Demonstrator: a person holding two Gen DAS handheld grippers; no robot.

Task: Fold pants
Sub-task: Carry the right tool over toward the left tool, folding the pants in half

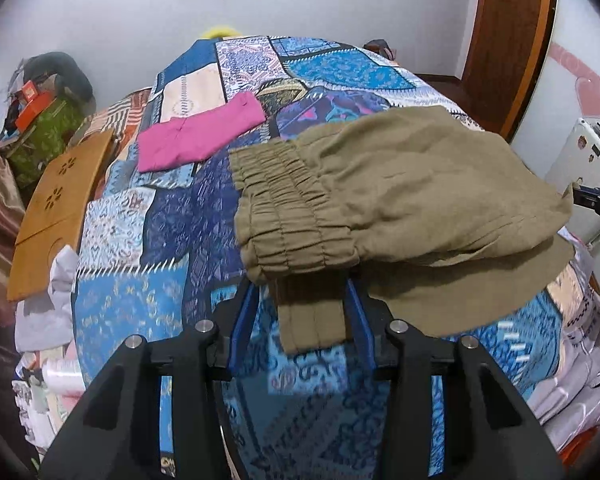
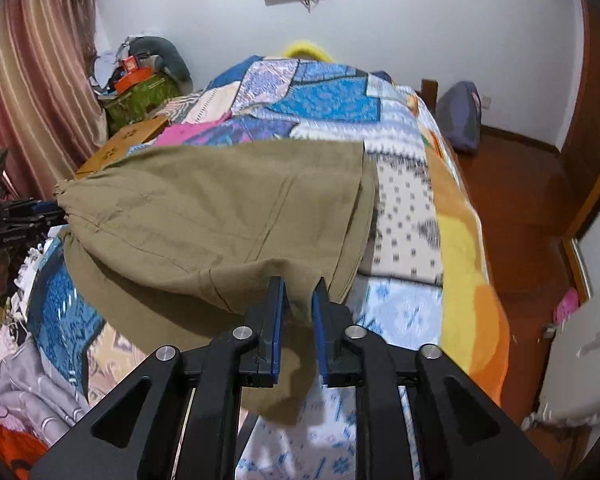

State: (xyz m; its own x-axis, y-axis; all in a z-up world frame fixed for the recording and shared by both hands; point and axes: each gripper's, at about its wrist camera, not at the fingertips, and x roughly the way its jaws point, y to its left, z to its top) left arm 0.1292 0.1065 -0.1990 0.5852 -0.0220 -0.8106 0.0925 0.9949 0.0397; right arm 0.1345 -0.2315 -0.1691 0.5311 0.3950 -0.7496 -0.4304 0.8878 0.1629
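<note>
Olive-tan pants [image 1: 400, 184] with an elastic waistband hang folded and lifted above the patchwork bed cover [image 1: 172, 216]. My left gripper [image 1: 300, 280] is shut on the waistband end, with cloth bunched between its blue pads. My right gripper [image 2: 300, 284] is shut on the other end of the pants [image 2: 220, 208]. The pants stretch between the two grippers. The right gripper also shows at the right edge of the left wrist view [image 1: 596, 200]. The left gripper shows at the left edge of the right wrist view [image 2: 28, 216].
A folded pink garment [image 1: 196, 136] lies on the bed farther back. A wooden board [image 1: 60, 208] rests along the bed's left edge. Boxes and clutter [image 1: 40, 116] stand at the far left. A wooden floor [image 2: 520, 208] and a door lie to the right.
</note>
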